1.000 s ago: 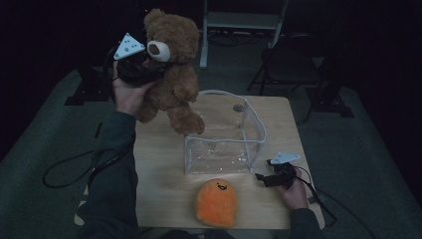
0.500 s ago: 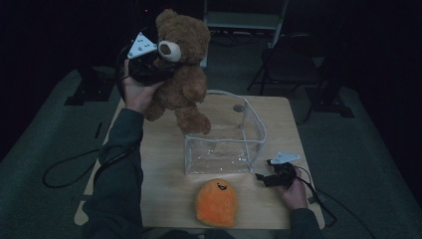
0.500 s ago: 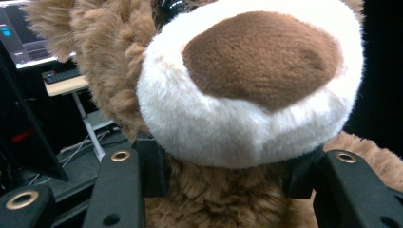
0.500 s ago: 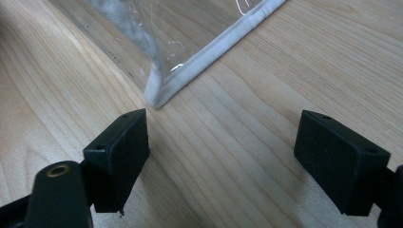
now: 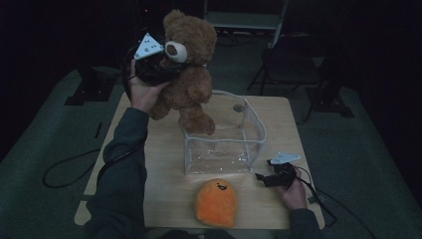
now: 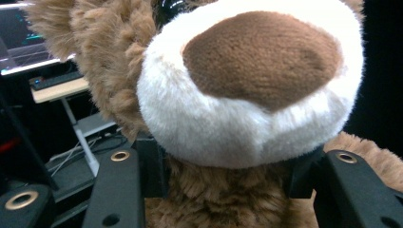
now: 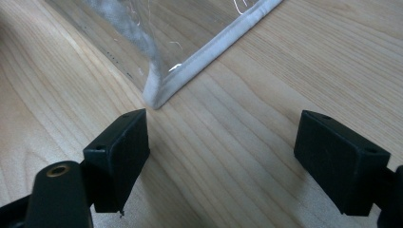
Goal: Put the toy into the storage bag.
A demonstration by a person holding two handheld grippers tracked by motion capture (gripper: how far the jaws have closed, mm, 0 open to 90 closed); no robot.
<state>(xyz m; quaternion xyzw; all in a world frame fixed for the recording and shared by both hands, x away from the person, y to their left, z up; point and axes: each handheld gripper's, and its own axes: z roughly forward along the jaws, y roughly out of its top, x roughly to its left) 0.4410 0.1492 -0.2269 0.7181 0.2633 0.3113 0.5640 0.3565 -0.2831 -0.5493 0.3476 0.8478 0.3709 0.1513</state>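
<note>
Teddy bear (image 5: 191, 74) hangs in the air from my left gripper (image 5: 160, 69), which squeezes it around the neck, just under its white snout (image 6: 252, 90). Its feet dangle over the near left corner of the clear box (image 5: 224, 134) on the table (image 5: 164, 189). I think I am in the middle of carrying the bear to the box. Next I need to bring it over the open top, lower it inside, and only then let go. My right gripper (image 5: 266, 178) rests on the table by the box's corner (image 7: 159, 95), jaws wide apart and holding nothing. An orange plush toy (image 5: 216, 201) lies in front of the box, waiting.
</note>
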